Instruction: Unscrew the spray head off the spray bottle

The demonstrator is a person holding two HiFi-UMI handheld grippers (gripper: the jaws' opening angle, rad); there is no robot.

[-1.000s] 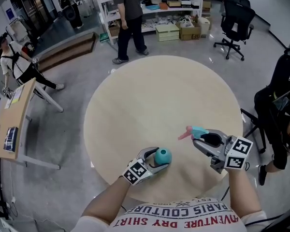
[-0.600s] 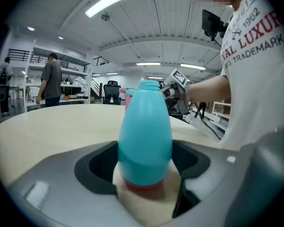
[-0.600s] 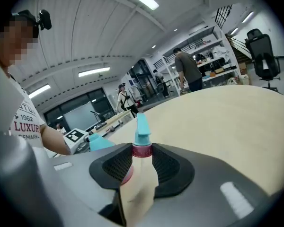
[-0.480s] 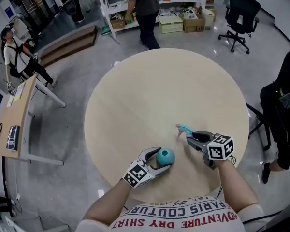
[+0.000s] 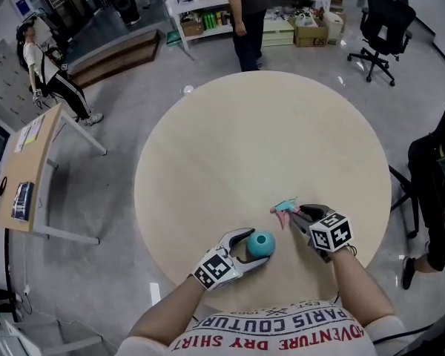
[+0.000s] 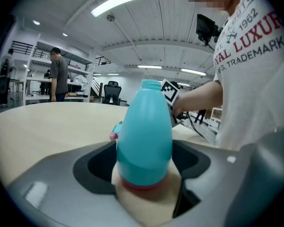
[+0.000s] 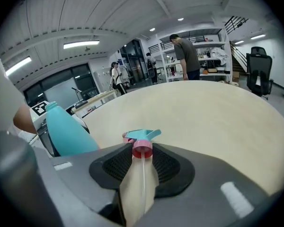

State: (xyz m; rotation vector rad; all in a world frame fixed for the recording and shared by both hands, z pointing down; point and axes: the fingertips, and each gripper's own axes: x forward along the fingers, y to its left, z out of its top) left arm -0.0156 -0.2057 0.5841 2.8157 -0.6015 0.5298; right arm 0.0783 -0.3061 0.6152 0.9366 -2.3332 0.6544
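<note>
At the far left of the head view a desk (image 5: pixel 26 173) stands on the floor, well apart from the round table (image 5: pixel 245 139) that fills the middle of the frame.

Low in the frame, just left of centre, your left gripper (image 5: pixel 251 248) is clamped on the bottle (image 5: pixel 262 242). In the left gripper view the jaws stand wide and press on either side of its teal body. The bottle stands upright, with a pink band at its base. Its neck (image 6: pixel 150 84) is bare, with nothing screwed on.

Just right of the bottle, and apart from it, your right gripper (image 5: pixel 297 215) holds the spray head (image 5: pixel 284 207) near the table's lower right part. In the right gripper view the jaws are closed on its pink collar (image 7: pixel 142 150), and the teal trigger points away from you. The clear tube (image 7: pixel 143 183) runs back between the jaws. The head sits low over the tabletop; whether it touches the wood cannot be told.

At the upper right an office chair (image 5: pixel 382 21) stands on the floor beyond the table.
</note>
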